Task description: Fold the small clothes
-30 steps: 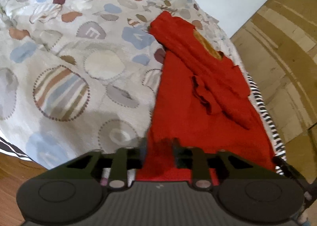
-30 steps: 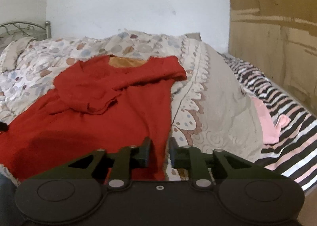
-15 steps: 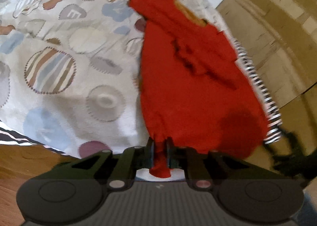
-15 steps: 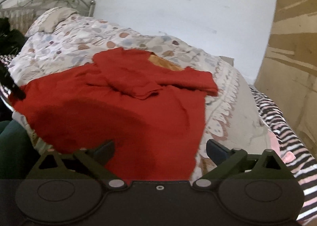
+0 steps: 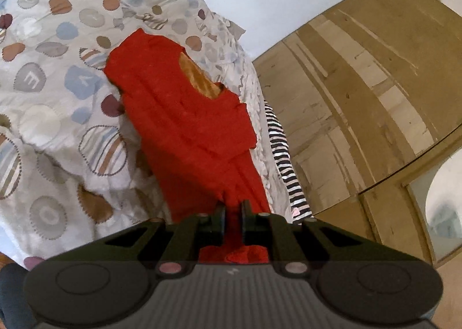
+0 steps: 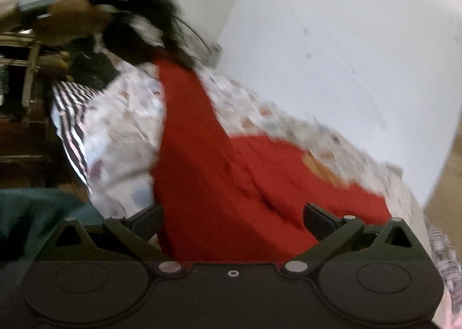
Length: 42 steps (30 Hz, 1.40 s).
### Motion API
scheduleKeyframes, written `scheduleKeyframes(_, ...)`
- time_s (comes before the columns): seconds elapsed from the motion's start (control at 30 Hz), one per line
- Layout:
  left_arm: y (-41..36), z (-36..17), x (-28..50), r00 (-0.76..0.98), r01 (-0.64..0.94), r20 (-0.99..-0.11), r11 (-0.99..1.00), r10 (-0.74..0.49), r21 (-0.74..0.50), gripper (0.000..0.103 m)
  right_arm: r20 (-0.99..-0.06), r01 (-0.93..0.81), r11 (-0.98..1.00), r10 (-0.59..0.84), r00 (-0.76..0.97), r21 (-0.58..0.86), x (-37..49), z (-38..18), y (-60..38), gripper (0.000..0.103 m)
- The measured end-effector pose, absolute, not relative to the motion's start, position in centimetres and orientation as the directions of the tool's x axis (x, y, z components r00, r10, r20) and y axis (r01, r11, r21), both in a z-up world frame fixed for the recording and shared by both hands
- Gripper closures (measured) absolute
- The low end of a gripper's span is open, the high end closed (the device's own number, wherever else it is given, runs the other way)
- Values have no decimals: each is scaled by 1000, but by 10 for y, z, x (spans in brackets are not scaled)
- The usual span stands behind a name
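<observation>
**We hold up one end of the red top**

Our red top [image 5: 187, 126] lies on the bed [image 5: 43, 126], on the spotty blanket [image 5: 34, 77]. One end is pulled up off the bed. Our left claw [image 5: 232, 213] is pinching that end tight. Our right claw [image 6: 232, 215] is spread wide over the red cloth and grips nothing. A striped sheet [image 5: 281, 155] peeks out beside the blanket.
</observation>
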<state>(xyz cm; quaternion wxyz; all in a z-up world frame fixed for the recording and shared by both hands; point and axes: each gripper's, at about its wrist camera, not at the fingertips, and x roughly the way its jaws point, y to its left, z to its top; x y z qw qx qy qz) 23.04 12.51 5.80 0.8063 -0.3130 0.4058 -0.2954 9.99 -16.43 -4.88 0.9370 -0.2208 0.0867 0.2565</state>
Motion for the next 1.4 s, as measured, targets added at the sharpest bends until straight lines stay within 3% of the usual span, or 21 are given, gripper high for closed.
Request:
scheduleKeyframes(0.17,126,57,232,504,203,-458,616,-732,-761,93,-247,-424,697,346,905,-578,116,-65,-98,1)
scheduleKeyframes(0.27,135,53,227,505,199,-471,628,-724,-752,93,-168,-347,690,315,934,-635,123,-69,-78,13)
scheduleKeyframes(0.33,139,51,223,501,191,-494,648,-710,-737,93,-137,-315,678,304,943,-664,127,-69,-72,31)
scheduleKeyframes(0.37,142,49,222,502,190,-507,661,-701,-726,93,-133,-311,674,303,944,-670,130,-67,-71,51)
scheduleKeyframes(0.4,145,48,220,506,192,-516,674,-691,-713,93,-142,-323,675,311,940,-663,133,-64,-72,78)
scheduleKeyframes(0.43,149,46,218,511,198,-523,686,-682,-701,92,-158,-346,680,324,933,-646,134,-61,-74,91)
scheduleKeyframes(0.47,153,44,215,516,201,-524,691,-677,-695,92,-175,-370,686,338,925,-627,136,-57,-76,96)
scheduleKeyframes(0.57,167,42,206,545,210,-523,710,-656,-672,87,-227,-438,690,380,897,-576,141,-46,-84,97)
scheduleKeyframes(0.6,173,42,202,561,216,-526,727,-639,-652,78,-251,-464,700,393,885,-543,143,-41,-88,97)
scheduleKeyframes(0.63,177,42,198,583,219,-535,752,-612,-621,62,-283,-498,711,410,867,-496,148,-35,-93,97)
scheduleKeyframes(0.73,183,43,185,655,237,-556,838,-511,-491,33,-367,-583,719,462,807,-377,162,-18,-105,97)
scheduleKeyframes(0.83,174,38,170,716,290,-566,912,-408,-291,15,-436,-643,724,509,742,-249,182,-1,-115,97)
scheduleKeyframes(0.93,151,26,152,782,351,-525,933,-337,-76,5,-517,-687,726,580,630,-23,212,14,-126,97)
scheduleKeyframes(1.17,78,-17,132,843,437,-430,877,-323,198,4,-576,-626,730,646,501,275,255,43,-150,97)
scheduleKeyframes(1.3,41,-31,132,905,384,-324,857,-275,344,4,-596,-608,730,648,474,311,264,49,-152,97)
scheduleKeyframes(1.4,26,-31,138,920,373,-262,852,-290,367,4,-605,-617,728,645,466,301,265,51,-152,97)
